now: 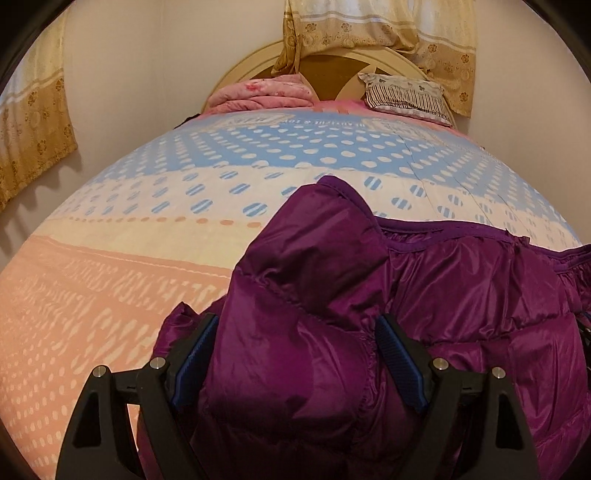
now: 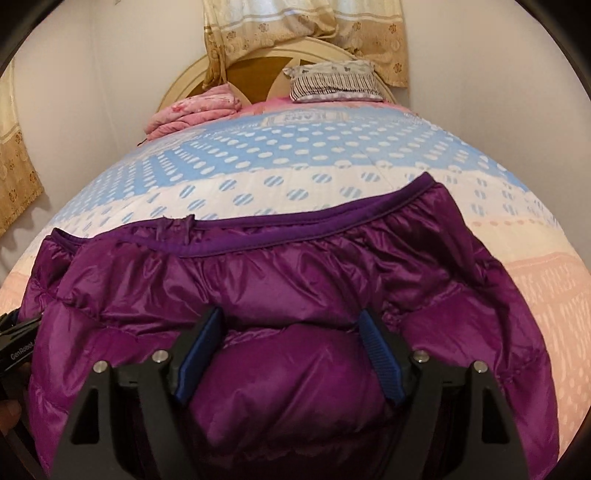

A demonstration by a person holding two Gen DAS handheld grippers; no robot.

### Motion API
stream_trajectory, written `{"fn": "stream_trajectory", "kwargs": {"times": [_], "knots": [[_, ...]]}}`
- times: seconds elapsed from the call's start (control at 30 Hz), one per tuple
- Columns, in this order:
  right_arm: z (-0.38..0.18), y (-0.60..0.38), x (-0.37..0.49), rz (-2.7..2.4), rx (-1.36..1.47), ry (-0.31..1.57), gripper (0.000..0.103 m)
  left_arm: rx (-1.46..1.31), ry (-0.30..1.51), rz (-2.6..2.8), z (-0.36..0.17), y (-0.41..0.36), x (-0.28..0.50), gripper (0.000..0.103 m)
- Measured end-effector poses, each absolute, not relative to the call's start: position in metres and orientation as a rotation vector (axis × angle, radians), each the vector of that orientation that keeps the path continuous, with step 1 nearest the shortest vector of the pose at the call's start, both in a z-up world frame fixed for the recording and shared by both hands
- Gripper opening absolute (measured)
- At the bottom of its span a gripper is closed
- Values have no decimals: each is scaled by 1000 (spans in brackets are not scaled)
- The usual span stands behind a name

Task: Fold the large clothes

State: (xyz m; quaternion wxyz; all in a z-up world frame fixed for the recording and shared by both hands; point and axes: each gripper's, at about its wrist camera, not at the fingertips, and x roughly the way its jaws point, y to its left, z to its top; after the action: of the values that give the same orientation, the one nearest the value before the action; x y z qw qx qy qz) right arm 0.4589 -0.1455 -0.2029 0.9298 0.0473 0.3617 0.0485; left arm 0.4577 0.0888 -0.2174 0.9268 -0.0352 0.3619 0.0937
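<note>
**Purple down jacket bulging between both grippers on the bed**

Purple, shiny and quilted, the puffy jacket (image 1: 424,295) lies on the near part of the bed, spread across the patterned bedsheet (image 1: 129,258). Its darker elastic hem (image 2: 295,229) runs along the far edge in the right wrist view, slightly gathered, with a small pull tab at its left end. In the left wrist view a padded part of the jacket, probably a sleeve, rises towards the middle of the bed.

The left gripper (image 1: 295,332) has its fingers wide apart, one blue pad on each side of a thick fold of the jacket. The fabric fills the gap between them, but whether the pads press on it I cannot tell. The right gripper (image 2: 290,325) stands the same way, fingers spread around a rounded bulge of the jacket; again the padding fills the space, and real contact cannot be made out. At the left edge of the right wrist view, part of the other gripper's black body shows just beside the jacket.

The bedsheet goes from salmon pink with pale dashes, nearest the jacket, through cream to light blue with white dots. At the far end lie a folded pink quilt (image 1: 258,96) and a striped pillow (image 2: 332,83) against a round cream headboard (image 2: 258,55). Gold floral curtains (image 1: 388,33) hang above it.
</note>
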Motion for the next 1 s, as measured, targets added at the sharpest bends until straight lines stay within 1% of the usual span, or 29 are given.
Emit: {"fn": "stream_trajectory", "kwargs": {"times": [1.0], "knots": [[-217, -136, 479, 80, 57, 837, 88, -57, 814, 188, -230, 91, 469, 88]]}}
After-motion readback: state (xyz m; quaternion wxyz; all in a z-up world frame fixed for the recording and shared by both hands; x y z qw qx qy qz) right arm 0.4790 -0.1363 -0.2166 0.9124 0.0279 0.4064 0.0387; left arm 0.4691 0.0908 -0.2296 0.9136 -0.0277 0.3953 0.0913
